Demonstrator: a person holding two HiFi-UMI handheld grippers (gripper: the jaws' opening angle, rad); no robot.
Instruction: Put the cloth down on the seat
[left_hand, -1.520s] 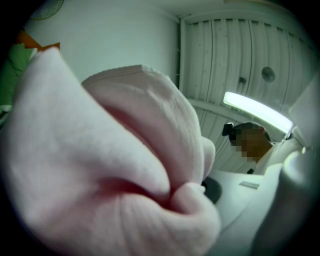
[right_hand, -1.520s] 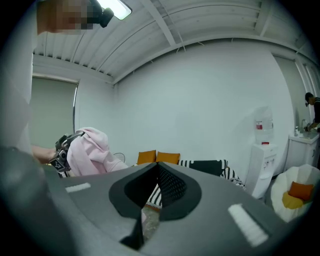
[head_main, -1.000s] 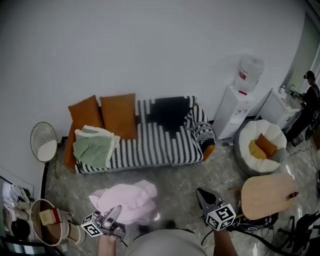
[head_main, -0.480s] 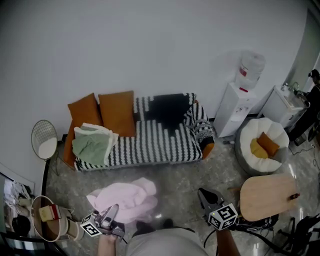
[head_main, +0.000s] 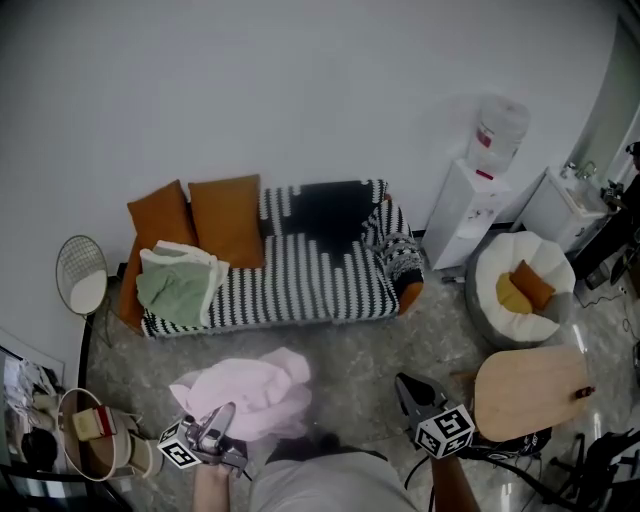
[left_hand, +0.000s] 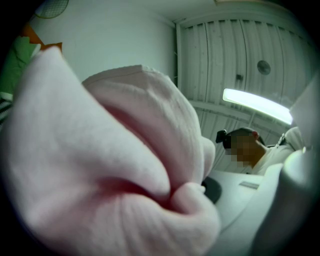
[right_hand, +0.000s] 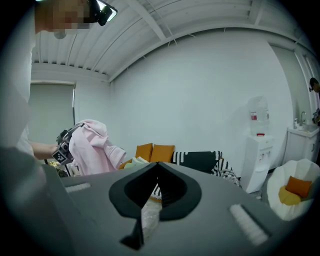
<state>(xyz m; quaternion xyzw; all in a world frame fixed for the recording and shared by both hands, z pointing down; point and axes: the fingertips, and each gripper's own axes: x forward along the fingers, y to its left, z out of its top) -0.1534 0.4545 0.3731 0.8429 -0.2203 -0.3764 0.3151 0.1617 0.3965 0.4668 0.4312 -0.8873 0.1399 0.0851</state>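
Note:
A pink cloth (head_main: 245, 395) hangs bunched over the floor in front of the black-and-white striped sofa (head_main: 290, 290), well short of its seat. My left gripper (head_main: 222, 425) is under the cloth's near edge and shut on it. In the left gripper view the pink cloth (left_hand: 100, 165) fills the frame and hides the jaws. My right gripper (head_main: 405, 388) is held at the lower right, apart from the cloth, jaws shut with nothing between them. The right gripper view shows its tips (right_hand: 156, 167) meeting, with the pink cloth (right_hand: 92, 147) to the left.
On the sofa lie a green cloth (head_main: 175, 285), two orange cushions (head_main: 225, 220) and a black throw (head_main: 325, 210). A water dispenser (head_main: 470, 215), a white beanbag (head_main: 520, 295) and a round wooden table (head_main: 530, 395) are at the right. A basket (head_main: 95, 435) stands at the left.
The pink cloth stays in the left gripper. In the head view the sofa has drifted slightly up and left, and the cloth and the left gripper slightly down and left. The right gripper has hardly moved.

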